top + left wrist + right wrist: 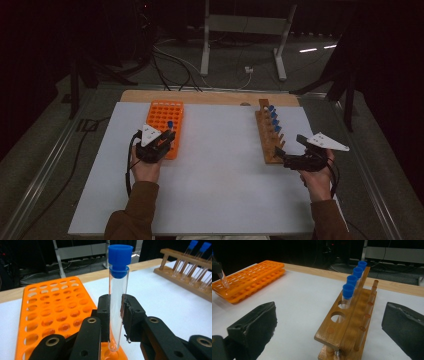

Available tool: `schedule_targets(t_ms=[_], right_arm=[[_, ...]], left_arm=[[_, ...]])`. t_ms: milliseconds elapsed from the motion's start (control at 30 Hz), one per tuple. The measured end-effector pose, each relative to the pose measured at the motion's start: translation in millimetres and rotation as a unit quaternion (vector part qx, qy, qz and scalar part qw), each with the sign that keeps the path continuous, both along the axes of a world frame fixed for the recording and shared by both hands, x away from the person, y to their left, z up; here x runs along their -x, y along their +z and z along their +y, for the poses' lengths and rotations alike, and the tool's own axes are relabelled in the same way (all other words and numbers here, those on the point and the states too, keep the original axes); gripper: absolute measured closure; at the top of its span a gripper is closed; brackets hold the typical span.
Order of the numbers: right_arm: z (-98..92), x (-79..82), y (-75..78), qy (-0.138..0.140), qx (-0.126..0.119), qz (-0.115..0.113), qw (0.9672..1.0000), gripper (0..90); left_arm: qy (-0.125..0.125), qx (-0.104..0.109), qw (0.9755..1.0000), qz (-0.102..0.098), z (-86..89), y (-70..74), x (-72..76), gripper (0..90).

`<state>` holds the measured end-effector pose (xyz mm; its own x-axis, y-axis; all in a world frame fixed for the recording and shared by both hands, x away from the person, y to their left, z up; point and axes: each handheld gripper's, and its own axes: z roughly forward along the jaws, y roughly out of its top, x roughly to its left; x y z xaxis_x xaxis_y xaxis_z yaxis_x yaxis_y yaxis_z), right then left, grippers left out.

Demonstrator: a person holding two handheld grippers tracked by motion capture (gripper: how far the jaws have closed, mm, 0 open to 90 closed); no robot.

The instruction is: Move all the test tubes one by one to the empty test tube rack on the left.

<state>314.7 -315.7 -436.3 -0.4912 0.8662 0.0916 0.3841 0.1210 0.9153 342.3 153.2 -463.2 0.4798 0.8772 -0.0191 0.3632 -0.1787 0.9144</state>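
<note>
Left gripper view: left gripper (115, 315) clamps upright test tube (117, 305) above orange rack (50, 312).

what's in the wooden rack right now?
Four blue-capped tubes stand in the wooden rack; the two near holes are empty. The tube bottoms are hidden behind the rack's top board.

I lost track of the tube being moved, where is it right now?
The blue-capped test tube stands upright, clamped in the left tool, its bottom just over the near right corner of the orange rack.
</note>
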Motion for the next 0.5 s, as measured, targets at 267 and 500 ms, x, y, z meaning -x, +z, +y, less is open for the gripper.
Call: schedule_targets(t_ms=[267,500], right_arm=[[-0.4,0.2,-0.2,-0.001,0.0,0.0,1.0,0.1],[0.1,0.3,-0.7,0.001,-0.001,0.001,1.0,0.1]], left_arm=[[0.005,-0.012,0.9997,0.021,3.2,-13.4,0.0,77.6],[0.0,-0.046,0.9981,0.041,0.8,-23.3,1.3,77.7]])
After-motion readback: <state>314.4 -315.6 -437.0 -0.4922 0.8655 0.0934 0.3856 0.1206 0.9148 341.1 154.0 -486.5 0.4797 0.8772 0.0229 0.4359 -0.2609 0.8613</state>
